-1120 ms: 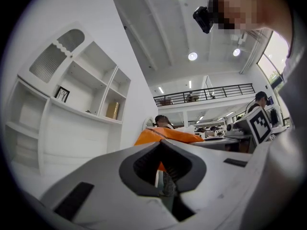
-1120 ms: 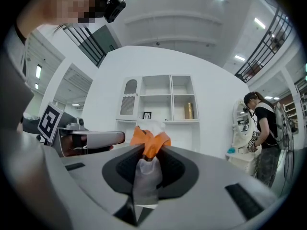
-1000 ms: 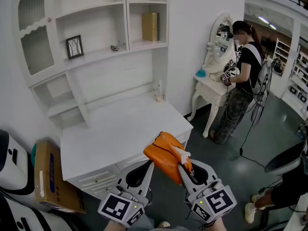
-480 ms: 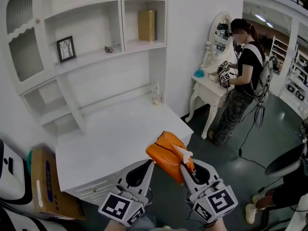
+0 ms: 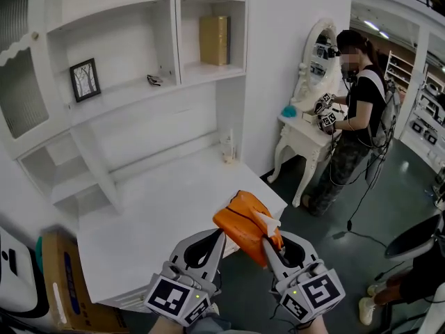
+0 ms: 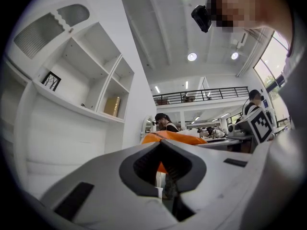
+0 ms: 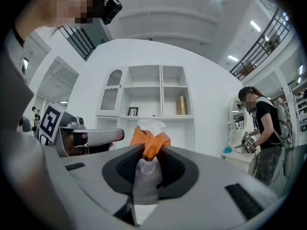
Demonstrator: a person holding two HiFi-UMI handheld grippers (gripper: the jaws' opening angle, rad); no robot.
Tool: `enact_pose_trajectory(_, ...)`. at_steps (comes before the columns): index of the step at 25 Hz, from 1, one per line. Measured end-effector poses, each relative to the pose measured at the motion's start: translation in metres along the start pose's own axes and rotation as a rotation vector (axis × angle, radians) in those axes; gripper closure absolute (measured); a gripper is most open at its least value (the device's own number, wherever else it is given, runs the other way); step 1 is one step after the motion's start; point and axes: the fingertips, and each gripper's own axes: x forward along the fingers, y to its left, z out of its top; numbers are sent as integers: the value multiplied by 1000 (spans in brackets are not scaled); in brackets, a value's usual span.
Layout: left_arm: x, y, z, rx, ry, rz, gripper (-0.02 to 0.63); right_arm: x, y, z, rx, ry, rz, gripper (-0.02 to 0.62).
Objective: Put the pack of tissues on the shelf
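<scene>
Where the right gripper grips, the tissue pack is hidden.

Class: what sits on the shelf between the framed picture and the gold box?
A small dark object, just left of the upright divider; the head view shows it best.
</scene>
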Motion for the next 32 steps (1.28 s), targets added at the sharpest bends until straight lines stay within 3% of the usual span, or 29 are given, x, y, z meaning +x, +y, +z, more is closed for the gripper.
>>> enact_pose_trajectory(22, 70, 118, -10, 7, 6, -123, 580, 123, -23, -2, -4, -5, -117, 515)
enact_pose_trajectory(32, 88, 155, -17, -38, 2, -165, 580, 155, -25, -4, -14, 24, -156, 515)
